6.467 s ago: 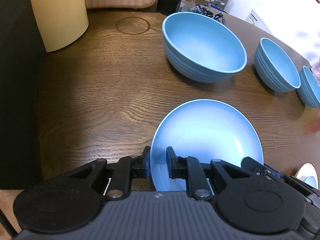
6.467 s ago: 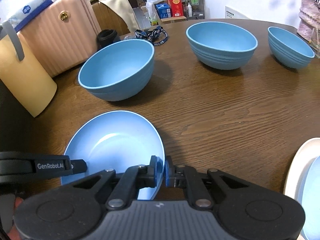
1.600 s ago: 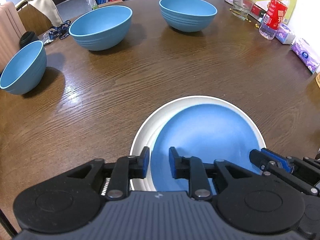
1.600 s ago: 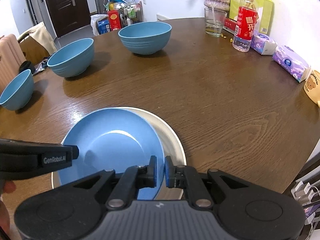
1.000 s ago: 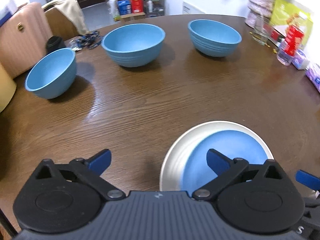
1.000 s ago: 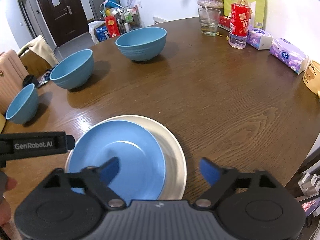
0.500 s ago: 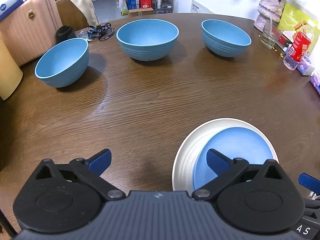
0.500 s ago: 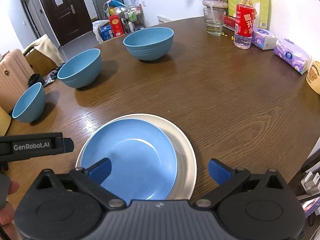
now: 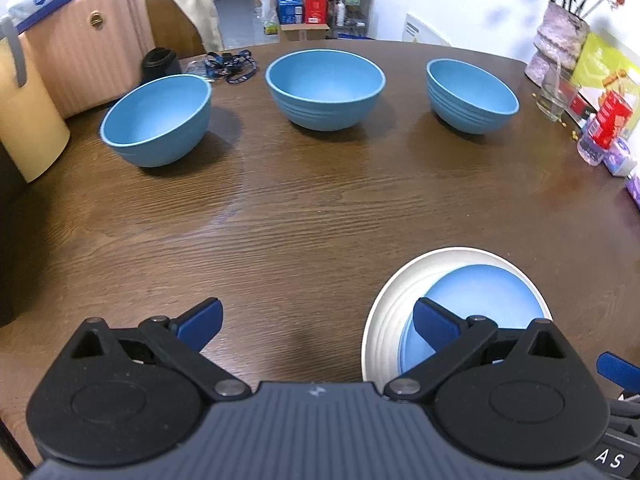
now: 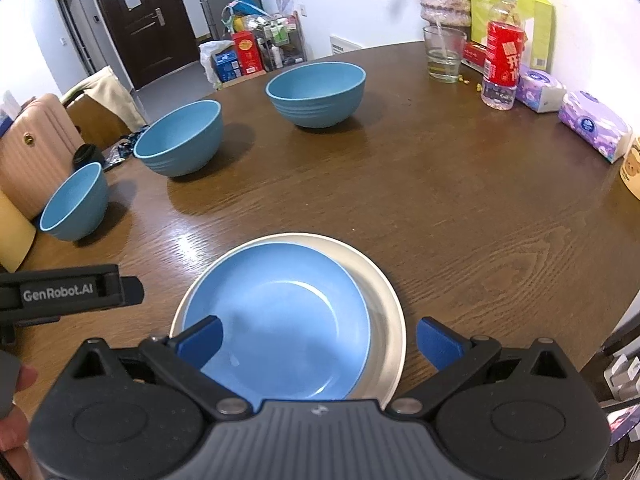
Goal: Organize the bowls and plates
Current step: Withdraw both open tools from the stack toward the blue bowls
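Blue plate (image 10: pixel 280 320) nested in white plate (image 10: pixel 386 320) near front edge of round wooden surface (image 10: pixel 460 200). Right claw (image 10: pixel 318 340) spread wide just above the stack, gripping nothing; left claw (image 9: pixel 316 320) likewise wide apart, empty, over bare wood beside the plates. Three blue bowls (image 9: pixel 325 88) lined up separately along the far side, well apart from the plates.

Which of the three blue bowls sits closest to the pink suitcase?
The leftmost bowl, beside the pink suitcase; the middle bowl and right bowl sit farther along.
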The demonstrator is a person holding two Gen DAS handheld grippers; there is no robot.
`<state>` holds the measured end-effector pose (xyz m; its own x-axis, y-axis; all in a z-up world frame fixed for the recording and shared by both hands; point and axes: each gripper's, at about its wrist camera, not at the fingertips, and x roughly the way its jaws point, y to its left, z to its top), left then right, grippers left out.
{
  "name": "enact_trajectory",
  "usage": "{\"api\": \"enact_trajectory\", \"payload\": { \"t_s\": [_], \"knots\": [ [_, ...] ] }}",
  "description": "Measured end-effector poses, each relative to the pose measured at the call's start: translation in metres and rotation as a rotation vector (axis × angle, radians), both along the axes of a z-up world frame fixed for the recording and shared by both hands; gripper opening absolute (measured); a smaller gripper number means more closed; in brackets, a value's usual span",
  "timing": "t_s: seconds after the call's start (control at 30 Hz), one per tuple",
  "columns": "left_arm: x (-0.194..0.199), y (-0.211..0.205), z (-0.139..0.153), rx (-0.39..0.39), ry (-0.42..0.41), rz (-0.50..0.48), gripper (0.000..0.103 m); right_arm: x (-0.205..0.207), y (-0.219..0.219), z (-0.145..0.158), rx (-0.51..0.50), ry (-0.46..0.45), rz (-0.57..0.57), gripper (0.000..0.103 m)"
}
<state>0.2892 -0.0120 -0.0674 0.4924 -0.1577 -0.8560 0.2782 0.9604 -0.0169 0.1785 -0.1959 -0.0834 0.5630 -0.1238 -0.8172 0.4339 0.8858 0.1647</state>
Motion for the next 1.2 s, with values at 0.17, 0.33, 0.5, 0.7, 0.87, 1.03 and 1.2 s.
{"api": "enact_trajectory", "payload": {
  "t_s": [0.17,0.33,0.5,0.7,0.87,1.03,1.2],
  "knots": [
    [-0.003,0.01,0.006,-0.01,-0.012,0.049,0.103,0.003,0.001,0.006,0.004,-0.008,0.029,0.103],
    [-0.006,0.02,0.011,-0.02,-0.021,0.105,0.103,0.006,0.003,0.012,0.004,-0.02,0.066,0.103],
    [-0.009,0.031,0.017,-0.029,-0.026,0.16,0.103,0.009,0.008,0.018,0.008,-0.027,0.098,0.103],
    [-0.008,0.047,0.026,-0.032,-0.033,0.217,0.103,0.015,0.013,0.027,0.012,-0.035,0.12,0.103],
    [-0.002,0.062,0.035,-0.036,-0.04,0.254,0.103,0.025,0.019,0.036,0.017,-0.04,0.137,0.103],
    [0.011,0.074,0.044,-0.033,-0.053,0.279,0.103,0.04,0.026,0.041,0.018,-0.036,0.149,0.103],
    [0.029,0.088,0.049,-0.032,-0.054,0.302,0.103,0.06,0.038,0.046,0.017,-0.029,0.166,0.103]
  ]
}}
